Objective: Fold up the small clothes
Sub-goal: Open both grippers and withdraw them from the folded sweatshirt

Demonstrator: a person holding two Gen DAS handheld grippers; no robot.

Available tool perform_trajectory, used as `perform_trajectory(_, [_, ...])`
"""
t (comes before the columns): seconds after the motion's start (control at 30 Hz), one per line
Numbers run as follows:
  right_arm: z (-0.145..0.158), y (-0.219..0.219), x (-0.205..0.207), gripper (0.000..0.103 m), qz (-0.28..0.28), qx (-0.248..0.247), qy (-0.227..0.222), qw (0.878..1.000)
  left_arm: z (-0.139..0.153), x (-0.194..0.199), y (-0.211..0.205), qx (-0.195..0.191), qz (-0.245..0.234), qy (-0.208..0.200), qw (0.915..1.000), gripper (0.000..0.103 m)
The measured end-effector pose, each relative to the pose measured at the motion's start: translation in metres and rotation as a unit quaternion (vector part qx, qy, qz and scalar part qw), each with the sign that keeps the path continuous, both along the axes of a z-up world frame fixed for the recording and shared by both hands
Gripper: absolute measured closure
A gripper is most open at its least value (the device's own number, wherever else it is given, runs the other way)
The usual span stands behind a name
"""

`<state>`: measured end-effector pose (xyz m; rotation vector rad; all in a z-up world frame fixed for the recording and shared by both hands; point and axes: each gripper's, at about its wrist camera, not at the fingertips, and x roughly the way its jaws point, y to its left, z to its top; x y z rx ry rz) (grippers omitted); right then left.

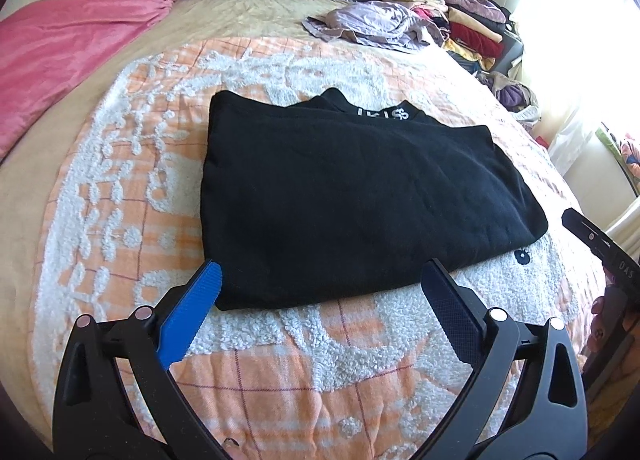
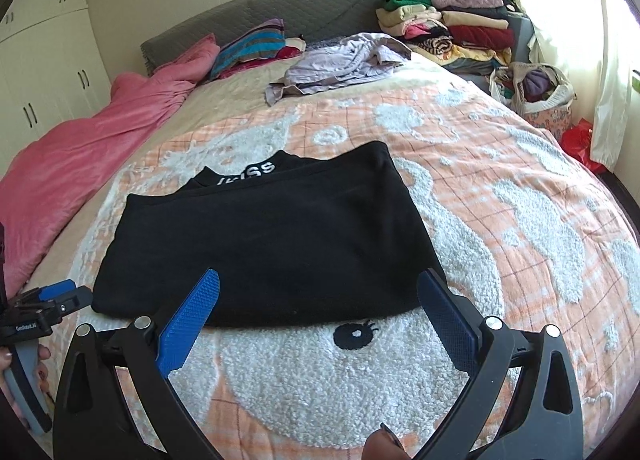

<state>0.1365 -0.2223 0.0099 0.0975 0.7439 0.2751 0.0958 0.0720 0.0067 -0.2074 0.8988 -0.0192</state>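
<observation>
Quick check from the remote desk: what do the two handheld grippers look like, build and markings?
Both are black plastic frames with silver pivot pins and ridged blue pads. The left gripper has a grey handle and small white lettering in the right wrist view. The right gripper shows white letters "DAS" in the left wrist view.

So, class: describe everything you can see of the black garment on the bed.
The black garment is soft, matte knit, folded into a neat flat rectangle with its collar at the far edge, white lettering showing there. It lies flat on the orange-and-white fleecy blanket, nothing on top. Both grippers hover at its near edge, jaws wide open, not touching it.
</observation>
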Motion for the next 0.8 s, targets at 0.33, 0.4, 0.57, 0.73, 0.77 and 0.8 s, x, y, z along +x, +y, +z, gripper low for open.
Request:
perform_trajectory(0.33, [0.017,0.022,-0.004,0.004,0.022,-0.007,-0.019,1.0,0.017,-0.007,0.016,-0.006,0.019,-0.02,0.9996,0.01])
perform_trajectory(0.4, [0.021,0.03,-0.005,0.004,0.031,-0.009,-0.023,0.999,0.019,-0.008,0.02,-0.005,0.025,-0.022,0.9994,0.01])
perform_trajectory(0.57, [0.029,0.049,-0.006,0.004,0.053,-0.009,-0.033,0.998,0.024,-0.012,0.031,-0.005,0.038,-0.027,0.9989,0.01])
perform_trajectory(0.73, [0.034,0.068,-0.006,0.004,0.072,-0.01,-0.038,0.997,0.026,-0.014,0.044,-0.003,0.053,-0.03,0.9982,0.01])
perform_trajectory(0.77, [0.035,0.073,-0.007,0.004,0.078,-0.011,-0.04,0.996,0.027,-0.014,0.047,-0.003,0.055,-0.03,0.998,0.01])
perform_trajectory(0.8, [0.035,0.077,-0.007,0.004,0.082,-0.012,-0.041,0.996,0.028,-0.014,0.05,-0.002,0.057,-0.029,0.998,0.01])
